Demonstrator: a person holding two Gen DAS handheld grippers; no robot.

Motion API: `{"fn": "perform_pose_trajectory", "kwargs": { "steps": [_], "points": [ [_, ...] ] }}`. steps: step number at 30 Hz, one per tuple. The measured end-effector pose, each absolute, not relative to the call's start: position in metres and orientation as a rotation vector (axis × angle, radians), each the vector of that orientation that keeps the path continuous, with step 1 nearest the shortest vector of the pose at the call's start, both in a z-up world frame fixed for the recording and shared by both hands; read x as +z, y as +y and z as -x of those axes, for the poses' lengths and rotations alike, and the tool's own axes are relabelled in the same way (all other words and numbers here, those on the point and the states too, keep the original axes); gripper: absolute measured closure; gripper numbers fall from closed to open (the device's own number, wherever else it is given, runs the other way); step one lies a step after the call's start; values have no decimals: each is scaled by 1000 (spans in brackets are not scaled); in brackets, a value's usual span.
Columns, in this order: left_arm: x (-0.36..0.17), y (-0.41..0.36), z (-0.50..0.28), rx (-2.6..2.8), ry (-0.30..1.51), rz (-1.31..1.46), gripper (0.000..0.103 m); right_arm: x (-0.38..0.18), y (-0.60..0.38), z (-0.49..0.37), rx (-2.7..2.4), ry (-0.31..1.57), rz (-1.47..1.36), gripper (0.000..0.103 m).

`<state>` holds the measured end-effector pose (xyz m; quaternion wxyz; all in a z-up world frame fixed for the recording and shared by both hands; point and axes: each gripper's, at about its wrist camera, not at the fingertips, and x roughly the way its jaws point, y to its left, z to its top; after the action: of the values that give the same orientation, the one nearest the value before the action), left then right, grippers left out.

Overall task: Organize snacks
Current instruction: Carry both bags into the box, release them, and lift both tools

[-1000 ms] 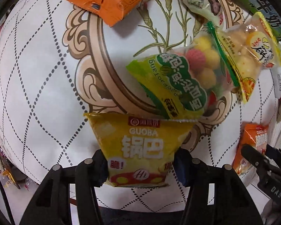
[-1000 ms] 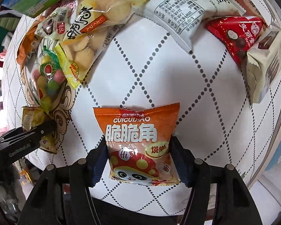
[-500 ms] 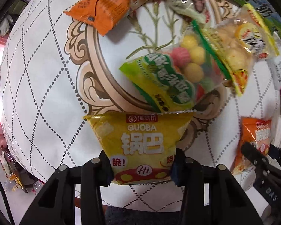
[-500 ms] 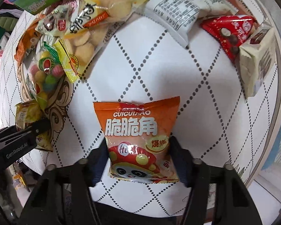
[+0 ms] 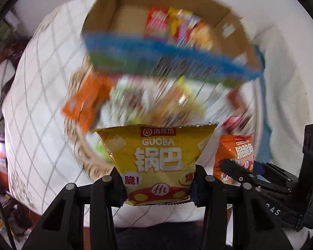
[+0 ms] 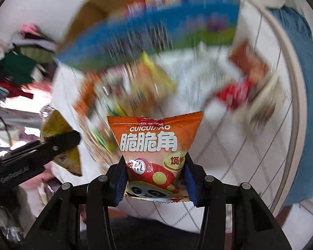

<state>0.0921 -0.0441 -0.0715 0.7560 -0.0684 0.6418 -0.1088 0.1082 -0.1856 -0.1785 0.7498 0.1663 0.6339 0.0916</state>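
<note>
Round table (image 5: 37,125) under a white cloth with a grey diamond grid, both views heavily motion-blurred past the held packs.

Left gripper (image 5: 156,184) clamped tight on the lower part of a yellow GUOBA pack (image 5: 156,156); pack stands upright between the pads, top seal up, clear of the cloth. Right gripper (image 6: 155,182) has an orange CUICUIJIAO pack (image 6: 154,152) between its pads, jaws closing on it, pads pressing its lower sides; pack upright, panda print at the bottom edge. In the left view the right gripper comes in from the lower right with the orange pack (image 5: 234,156) in it, just beside the yellow one. In the right view the left gripper's black finger (image 6: 58,143) crosses the yellow pack (image 6: 60,143) at far left.

Beyond the packs: smeared pile of loose snacks (image 5: 156,104) on the cloth, an orange bag (image 5: 83,104) at its left, a red pack (image 6: 233,93) at right. Behind the pile a cardboard box (image 5: 119,4) with blue-green printed front, open top, several colourful packs inside (image 5: 177,27), details unreadable. Blue fabric (image 6: 298,31) along the table's far right edge. Clutter of clothes (image 6: 20,66) off the table to the left.
</note>
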Motion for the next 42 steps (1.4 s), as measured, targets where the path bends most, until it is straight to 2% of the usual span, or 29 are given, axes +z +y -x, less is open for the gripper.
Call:
{"fn": "perform_pose_trajectory", "kwargs": {
  "steps": [5,8,14,22,23,24,25,28,31,42],
  "points": [
    [-30,-49,-172,-251,1321,138,61,-115,-220,-198,199,1229,-351,53],
    [-27,-47,-225,-221,1297,106,61,-98,-236,-259,151,1172,-298,53],
    [-55,-27,-326,-125,1339,69,61,-124,-250,-380,81,1215,-212,53],
    [-92,-22,-395,-54,1400,24,60,-173,-252,-459,41,1306,-213,52],
    [-96,-21,-401,-51,1413,27,59,-177,-252,-464,30,1315,-207,51],
    [-102,-20,-405,-53,1435,34,58,-181,-252,-468,17,1326,-205,39],
    [-110,-18,-413,-56,1450,41,51,-186,-253,-472,-8,1340,-211,18],
    [-113,-20,-415,-69,1443,46,13,-195,-253,-476,-1,1352,-229,11],
    [-113,-23,-412,-71,1428,28,9,-201,-246,-474,3,1367,-176,6],
    [-131,-20,-370,-46,1462,53,8,-201,-236,-440,-4,1409,-103,6]
  ]
}}
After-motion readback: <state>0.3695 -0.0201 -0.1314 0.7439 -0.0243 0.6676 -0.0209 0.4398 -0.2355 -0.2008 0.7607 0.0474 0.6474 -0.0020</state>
